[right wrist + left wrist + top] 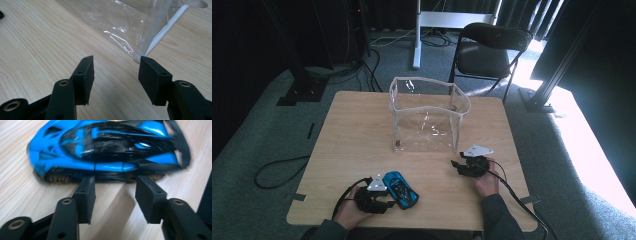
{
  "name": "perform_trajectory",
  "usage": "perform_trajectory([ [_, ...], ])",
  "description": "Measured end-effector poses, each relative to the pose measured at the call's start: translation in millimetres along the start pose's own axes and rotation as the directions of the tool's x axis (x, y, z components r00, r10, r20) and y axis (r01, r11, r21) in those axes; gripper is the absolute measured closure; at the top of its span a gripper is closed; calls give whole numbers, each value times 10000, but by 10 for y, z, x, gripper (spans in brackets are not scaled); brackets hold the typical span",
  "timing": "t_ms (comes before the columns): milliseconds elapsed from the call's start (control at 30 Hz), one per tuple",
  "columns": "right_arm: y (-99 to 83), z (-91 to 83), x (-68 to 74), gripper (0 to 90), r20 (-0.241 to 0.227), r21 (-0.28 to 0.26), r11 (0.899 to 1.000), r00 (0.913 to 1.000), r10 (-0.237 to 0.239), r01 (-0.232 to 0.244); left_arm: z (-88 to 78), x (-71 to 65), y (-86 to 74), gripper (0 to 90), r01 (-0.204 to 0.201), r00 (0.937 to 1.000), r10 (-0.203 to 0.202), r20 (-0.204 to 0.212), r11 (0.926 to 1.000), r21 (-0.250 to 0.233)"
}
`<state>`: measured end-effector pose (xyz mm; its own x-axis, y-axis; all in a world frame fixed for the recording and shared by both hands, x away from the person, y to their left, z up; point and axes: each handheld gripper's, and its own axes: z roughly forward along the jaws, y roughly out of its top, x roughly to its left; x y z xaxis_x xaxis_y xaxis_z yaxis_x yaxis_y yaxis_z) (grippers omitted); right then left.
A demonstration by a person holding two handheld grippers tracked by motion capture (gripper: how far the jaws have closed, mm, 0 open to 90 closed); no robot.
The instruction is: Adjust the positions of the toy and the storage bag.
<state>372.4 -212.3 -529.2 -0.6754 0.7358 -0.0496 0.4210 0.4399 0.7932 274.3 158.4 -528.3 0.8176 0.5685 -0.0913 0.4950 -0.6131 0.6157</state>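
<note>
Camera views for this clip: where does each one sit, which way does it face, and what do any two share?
High view: above the person's side, facing forward and down on the wooden table; both forearms, left gripper, right gripper.
Left gripper view: rides the left gripper, looking along its open jaws at the blue toy car.
Right gripper view: rides the right gripper, open jaws facing the clear plastic bag.
Shared: car and bag appear in the high view too.

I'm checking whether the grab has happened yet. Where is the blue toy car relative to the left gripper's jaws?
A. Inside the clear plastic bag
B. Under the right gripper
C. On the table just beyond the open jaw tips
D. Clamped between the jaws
C: in the left gripper view the blue toy car lies on the table just past the left gripper, whose jaws stand open with nothing between them.
</note>
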Motion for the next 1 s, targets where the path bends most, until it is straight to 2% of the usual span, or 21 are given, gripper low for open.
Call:
perform_trajectory([
  [233,-13,-12,-19,457,24,-66,10000,10000,61,-61,155,-62,189,530,121,9999,-122,-26,9999,-33],
  [333,-14,-14,-10,457,5,-45,10000,10000,56,-56,273,-129,310,532,376,9989,-382,-283,9991,-199],
  [433,-15,-22,-10,453,-5,-51,10000,10000,58,-58,297,-157,339,534,332,9990,-337,-290,9993,-161],
  [500,-20,-30,-15,451,-17,-58,10000,10000,62,-62,289,-183,321,555,254,9994,-250,239,9995,-168],
  [600,-32,-38,-29,451,16,-84,9999,9999,106,-105,286,-240,296,570,-65,9972,79,741,9998,-194],
  [767,-33,-34,-26,453,41,-81,9999,9999,103,-103,342,-306,353,622,-437,9943,452,967,9989,-179],
  [1000,-39,-12,-15,452,3,-30,10000,10000,85,-85,495,-361,541,644,-663,9894,701,1274,9972,-335],
])
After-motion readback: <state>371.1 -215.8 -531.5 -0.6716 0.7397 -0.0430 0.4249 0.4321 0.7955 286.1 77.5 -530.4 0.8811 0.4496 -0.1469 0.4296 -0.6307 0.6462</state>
